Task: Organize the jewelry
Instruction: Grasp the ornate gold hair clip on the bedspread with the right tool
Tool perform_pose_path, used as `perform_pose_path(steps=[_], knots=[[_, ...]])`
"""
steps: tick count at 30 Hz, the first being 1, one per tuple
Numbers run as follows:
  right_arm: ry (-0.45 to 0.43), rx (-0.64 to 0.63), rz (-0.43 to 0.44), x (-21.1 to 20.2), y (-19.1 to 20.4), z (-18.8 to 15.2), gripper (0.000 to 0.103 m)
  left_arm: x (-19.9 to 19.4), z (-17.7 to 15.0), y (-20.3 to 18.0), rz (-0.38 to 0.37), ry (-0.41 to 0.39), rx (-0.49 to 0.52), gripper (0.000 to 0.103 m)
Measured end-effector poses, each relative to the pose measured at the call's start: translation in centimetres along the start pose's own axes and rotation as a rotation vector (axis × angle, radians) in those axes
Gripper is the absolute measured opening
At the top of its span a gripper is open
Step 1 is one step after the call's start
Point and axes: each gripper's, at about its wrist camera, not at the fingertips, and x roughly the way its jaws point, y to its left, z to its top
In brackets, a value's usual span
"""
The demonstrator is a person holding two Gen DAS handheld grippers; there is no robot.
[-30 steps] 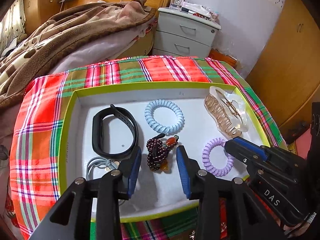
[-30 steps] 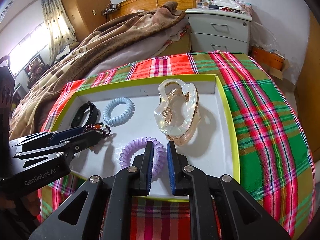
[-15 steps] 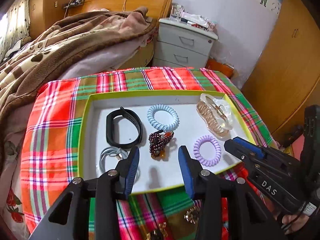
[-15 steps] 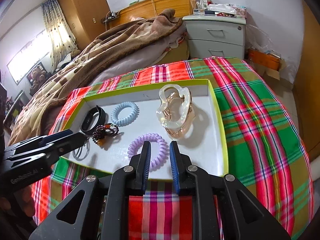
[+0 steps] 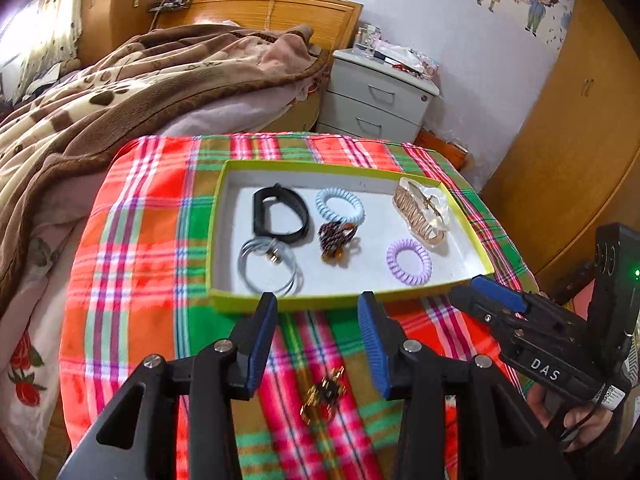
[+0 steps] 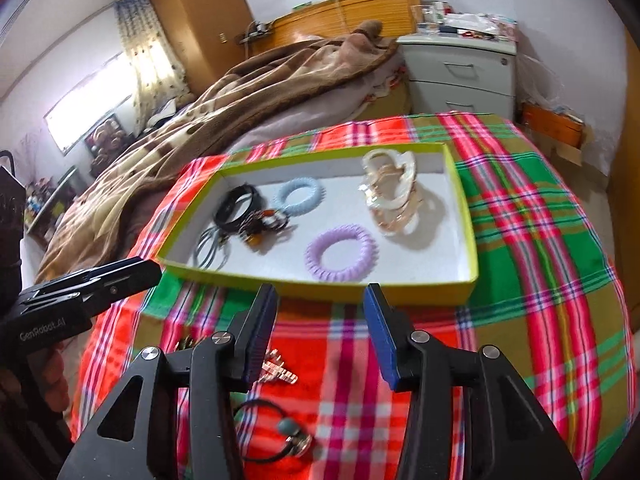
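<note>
A yellow-rimmed white tray [image 5: 224, 216] [image 6: 464, 204] holds a black band [image 5: 280, 214], a blue coil tie [image 5: 339, 205], a purple coil tie [image 5: 409, 262] [image 6: 341, 253], a bead bracelet [image 5: 336, 240], a grey wire ring [image 5: 269, 268] and a clear claw clip [image 5: 422, 210] [image 6: 394, 196]. My left gripper [image 5: 318, 340] is open and empty, above a gold clip [image 5: 323, 398] on the plaid cloth. My right gripper [image 6: 320, 332] is open and empty, near a gold clip [image 6: 276, 370] and a black hair tie with a bead [image 6: 280, 436].
The plaid cloth [image 5: 136, 248] covers a small table. A bed with a brown blanket [image 5: 120, 88] lies behind on the left. A grey nightstand [image 5: 376, 100] stands at the back, a wooden wardrobe [image 5: 572, 152] on the right.
Both grippers have pulled back from the tray toward the near edge. The right gripper has opened. Loose pieces on the cloth have come into view.
</note>
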Motion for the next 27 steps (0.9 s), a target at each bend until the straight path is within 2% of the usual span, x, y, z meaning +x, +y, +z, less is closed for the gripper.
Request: perform_pose_path(steps=[4, 9, 16, 27], knots=[[0.027, -0.070, 0.009, 0.3, 1.2, -0.8, 0.046, -0.6, -1.2, 0.9, 0.008, 0.008, -0.017, 0.044], [0.068, -0.156, 0.078, 1.1, 2.4, -1.6, 0.046, -1.2, -2.8, 2.1, 0.001, 0.019, -0.052, 0.045], [0.115, -0.265, 0.110, 3.0, 4.1, -2.1, 0.047, -1.3, -4.9, 3.4, 0.013, 0.049, -0.088, 0.046], [0.153, -0.354, 0.096, 4.1, 5.2, -2.5, 0.047, -1.4, -5.7, 3.9, 0.020, 0.060, -0.101, 0.046]])
